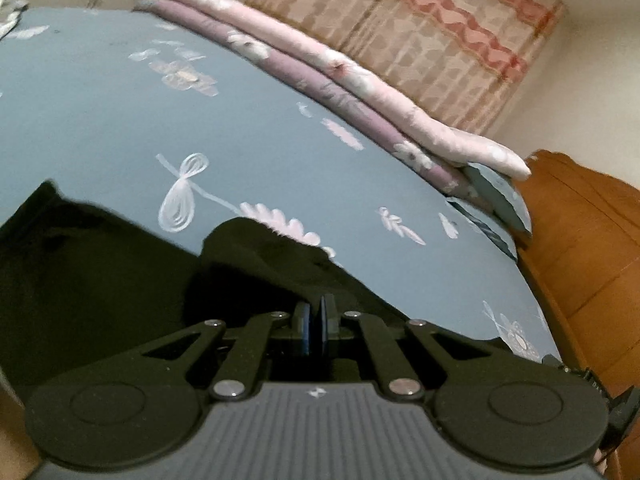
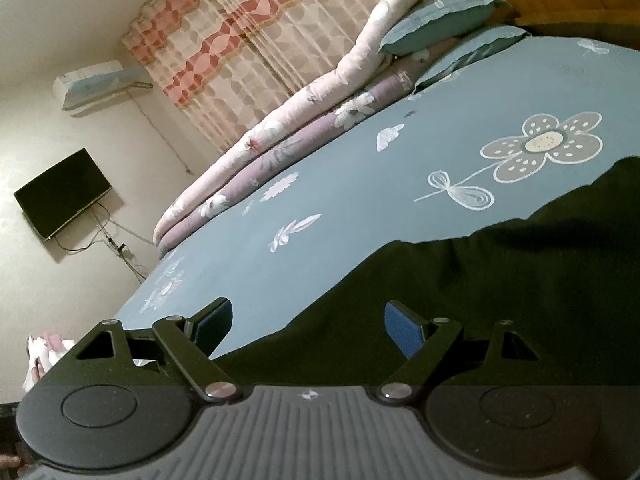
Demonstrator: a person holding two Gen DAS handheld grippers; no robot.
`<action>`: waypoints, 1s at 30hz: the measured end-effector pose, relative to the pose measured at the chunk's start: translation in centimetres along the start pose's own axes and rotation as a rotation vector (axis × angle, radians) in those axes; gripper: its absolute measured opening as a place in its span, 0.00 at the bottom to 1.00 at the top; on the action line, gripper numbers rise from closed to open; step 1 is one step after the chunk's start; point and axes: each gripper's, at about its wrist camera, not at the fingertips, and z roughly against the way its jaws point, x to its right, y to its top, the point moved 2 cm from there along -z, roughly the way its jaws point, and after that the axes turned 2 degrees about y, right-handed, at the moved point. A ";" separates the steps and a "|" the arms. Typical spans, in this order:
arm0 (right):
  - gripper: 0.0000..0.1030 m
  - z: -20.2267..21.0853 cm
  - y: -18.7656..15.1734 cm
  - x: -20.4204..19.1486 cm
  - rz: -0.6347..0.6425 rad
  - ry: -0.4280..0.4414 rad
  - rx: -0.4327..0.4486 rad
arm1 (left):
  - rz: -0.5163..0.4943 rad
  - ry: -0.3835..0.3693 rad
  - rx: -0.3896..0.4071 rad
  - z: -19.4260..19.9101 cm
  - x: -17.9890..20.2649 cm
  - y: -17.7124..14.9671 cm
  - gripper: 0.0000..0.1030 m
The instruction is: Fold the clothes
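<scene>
Left gripper, a black two-finger tool with blue pads, has its jaws pressed together, and a raised fold of the dark, near-black cloth garment bunches up right in front of the tips; whether a pinch of that cloth sits between the pads I cannot tell for certain, though the lifted hump suggests it does. Right gripper stands wide, with nothing between the pads; one finger hangs over bare sheet, the other over the garment's near edge.

The garment lies on the blue bed sheet printed with white flowers and leaves, close to the near edge of the bed and spread mostly flat, its far edge wavy and uneven in the right wrist view. Beyond it, along the far side of the bed, lies a long rolled pink and mauve floral quilt, with blue pillows at the headboard end and a patterned curtain of red and beige behind.

As for progress, I judge the folding to be at an early stage: no neat crease or stacked layers can be made out, only one lifted part near the left tool. Carrying that part over, squaring the edges and any further folds all seem left to do
</scene>
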 end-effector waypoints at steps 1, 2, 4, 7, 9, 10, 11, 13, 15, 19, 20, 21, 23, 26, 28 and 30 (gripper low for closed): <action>0.84 -0.1 -0.1 0.0 0.000 -0.004 -0.003 | 0.000 0.005 -0.002 0.0 -0.2 -0.1 0.03; 0.84 -0.2 -0.1 0.0 0.000 -0.007 -0.007 | 0.000 0.012 -0.003 0.0 -0.4 -0.2 0.03; 0.84 -0.5 -0.2 -0.1 0.004 -0.009 -0.014 | 0.007 0.030 -0.011 -0.4 -1.0 -0.4 0.03; 0.85 -0.7 -0.4 -0.2 0.008 -0.016 -0.019 | 0.033 0.030 -0.035 -1.2 -1.8 -0.6 0.04; 0.85 -0.8 -0.5 -0.1 0.008 -0.022 -0.023 | 0.042 0.043 -0.046 -1.4 -2.0 -0.9 0.04; 0.85 -0.8 -0.6 -0.1 0.006 -0.023 -0.024 | 0.035 0.055 -0.051 -1.4 -2.0 -1.0 0.07; 0.85 -0.9 -0.6 -0.1 0.005 -0.025 -0.025 | 0.019 0.072 -0.048 -1.3 -1.9 -0.9 0.11; 0.85 -1.0 -0.7 -0.1 0.007 -0.021 -0.029 | -0.030 0.113 -0.029 -0.7 -1.4 -0.7 0.15; 0.86 -1.2 -0.8 -0.3 0.017 -0.018 -0.038 | -0.090 0.149 0.008 0.3 -0.3 -0.1 0.18; 0.86 -2.1 -1.5 -1.4 0.071 -0.029 -0.088 | -0.202 0.080 0.067 1.6 2.9 1.1 0.35; 0.86 -2.3 -1.7 -1.8 0.093 -0.038 -0.101 | -0.231 0.034 0.065 1.5 3.8 1.3 0.38; 0.86 -2.5 -1.8 -2.3 0.122 -0.047 -0.114 | -0.267 -0.025 0.054 1.0 5.0 1.4 0.40; 0.88 -2.9 -2.3 -3.6 0.191 -0.078 -0.134 | -0.325 -0.133 0.005 -0.6 7.3 1.3 0.43; 0.89 -3.5 -3.0 -5.5 0.308 -0.143 -0.162 | -0.387 -0.287 -0.115 -4.2 10.2 0.4 0.47; 0.90 -3.9 -3.5 -6.4 0.368 -0.183 -0.183 | -0.423 -0.349 -0.206 -6.7 11.7 -0.1 0.47; 0.90 -3.8 -4.1 -6.9 0.397 -0.217 -0.208 | -0.465 -0.368 -0.276 -9.0 12.5 -0.2 0.45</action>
